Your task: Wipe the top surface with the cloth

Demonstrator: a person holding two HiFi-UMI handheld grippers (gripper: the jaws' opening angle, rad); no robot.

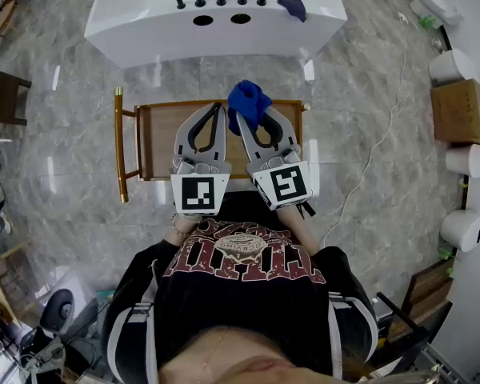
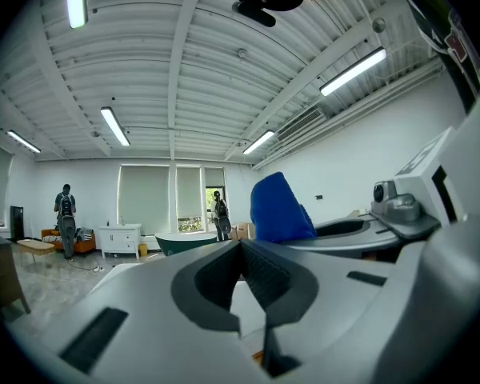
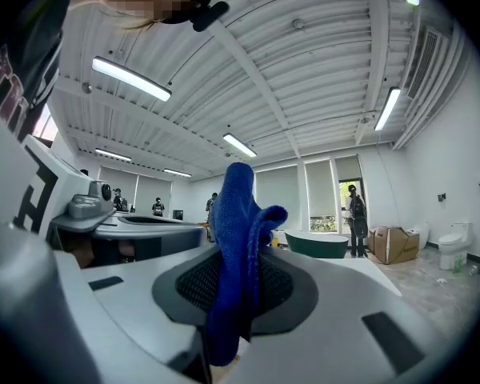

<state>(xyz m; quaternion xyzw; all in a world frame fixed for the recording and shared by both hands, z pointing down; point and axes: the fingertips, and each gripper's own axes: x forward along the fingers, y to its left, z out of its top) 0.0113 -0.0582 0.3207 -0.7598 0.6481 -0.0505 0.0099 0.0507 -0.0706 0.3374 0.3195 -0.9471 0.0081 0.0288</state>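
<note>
A small wooden cart with a brass frame has a brown top surface (image 1: 157, 138) right in front of me. Both grippers hover above it, side by side. My right gripper (image 1: 252, 109) is shut on a bunched blue cloth (image 1: 249, 101), which sticks up past the tips; in the right gripper view the blue cloth (image 3: 238, 254) hangs pinched between the jaws. My left gripper (image 1: 218, 107) is shut with nothing in it, its tips meeting in the left gripper view (image 2: 242, 245), where the blue cloth (image 2: 278, 210) shows to the right.
A white bathtub (image 1: 216, 14) with black taps stands just beyond the cart. A second dark blue cloth (image 1: 291, 6) lies on its rim. A cardboard box (image 1: 462, 110) and white fixtures line the right wall. A cable (image 1: 376, 146) runs across the marble floor.
</note>
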